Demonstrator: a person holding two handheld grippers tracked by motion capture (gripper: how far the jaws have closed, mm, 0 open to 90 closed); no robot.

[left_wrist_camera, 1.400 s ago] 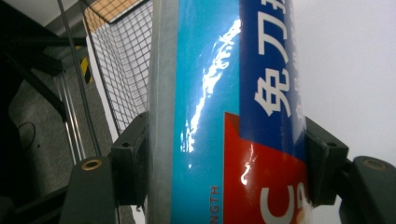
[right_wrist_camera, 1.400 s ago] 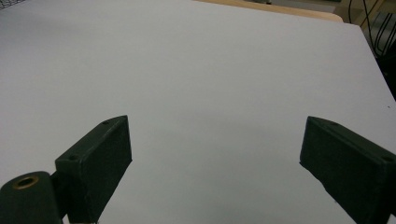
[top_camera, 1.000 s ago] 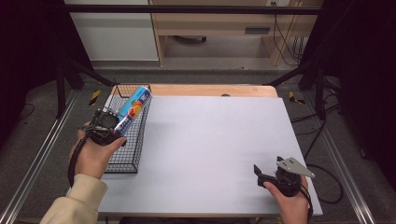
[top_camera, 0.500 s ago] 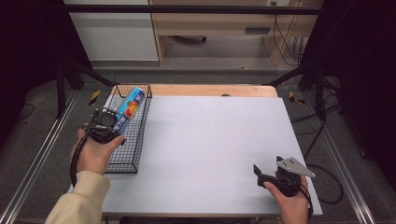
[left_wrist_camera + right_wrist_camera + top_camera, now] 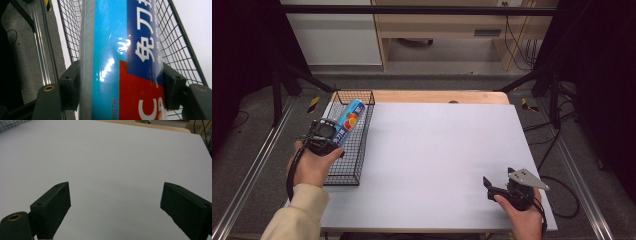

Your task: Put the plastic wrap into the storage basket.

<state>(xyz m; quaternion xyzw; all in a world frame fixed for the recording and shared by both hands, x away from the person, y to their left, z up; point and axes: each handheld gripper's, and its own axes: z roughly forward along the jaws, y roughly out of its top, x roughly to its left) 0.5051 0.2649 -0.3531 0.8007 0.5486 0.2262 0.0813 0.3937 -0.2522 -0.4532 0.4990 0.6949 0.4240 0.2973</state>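
blue tube (image 5: 125, 60) clamped in left claw (image 5: 120, 82) — likely glue.

grey floor (image 5: 257, 145), pale wooden bench (image 5: 437, 25) and white cabinet (image 5: 334, 35) beyond the table, dark surroundings

My left gripper (image 5: 333, 136) is clamping both jaws against the sides of a blue tube (image 5: 348, 120), my left hand (image 5: 312, 164) gripping its handle. My right gripper (image 5: 488, 183) is resting low with jaws spread wide apart, nothing between them.
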